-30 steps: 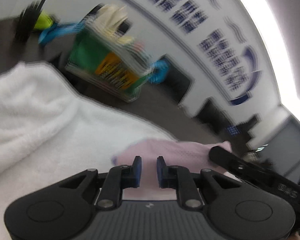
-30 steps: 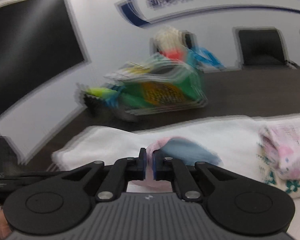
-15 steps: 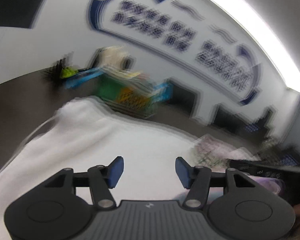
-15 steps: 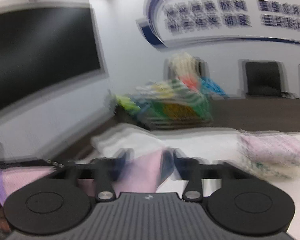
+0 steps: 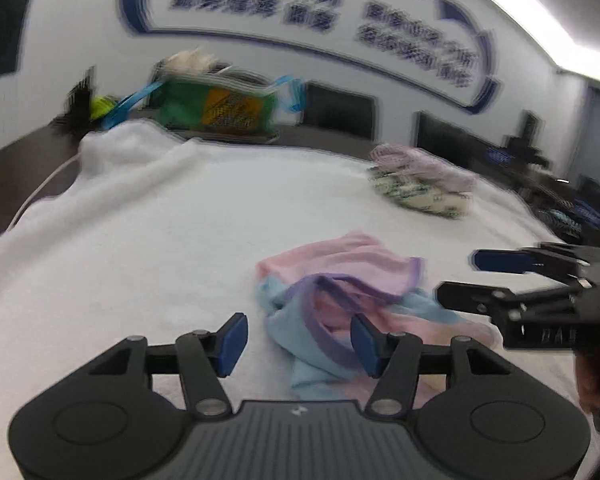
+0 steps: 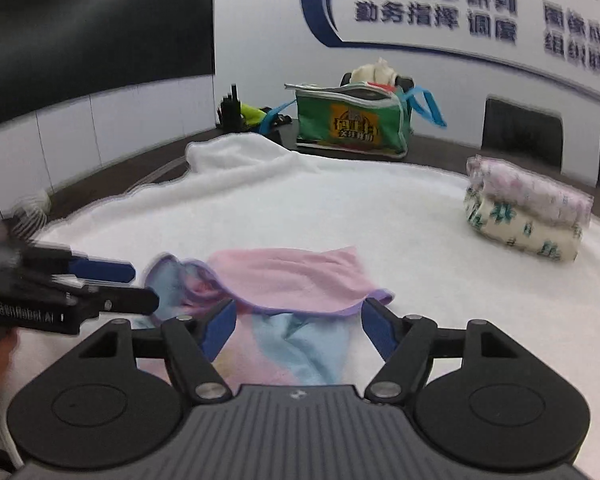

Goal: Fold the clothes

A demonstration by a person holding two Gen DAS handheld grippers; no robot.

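1. One pink and blue garment (image 6: 288, 280) lies crumpled on the white towel (image 6: 340, 208)
2. Two grippers, left gripper (image 5: 296, 340) and right gripper (image 6: 298, 326), spread wide, holding nothing
3. Two folded clothes (image 6: 528, 208) stacked far right

A white wall (image 6: 260, 92) carries large blue Chinese lettering (image 6: 436, 8) framed by a curved blue emblem, the characters blurred in the left wrist view. A big dark screen (image 6: 92, 32) fills the adjoining wall, above pale panelling. Black chair backs (image 6: 520, 132) line the far edge of a dark brown bench (image 6: 440, 152), most of it covered by a white towel (image 6: 340, 208). A strip of bright ceiling light (image 5: 540, 8) runs overhead. At the bench's far end stand a green bag with blue handles (image 6: 352, 120) and dark, small items beside it.
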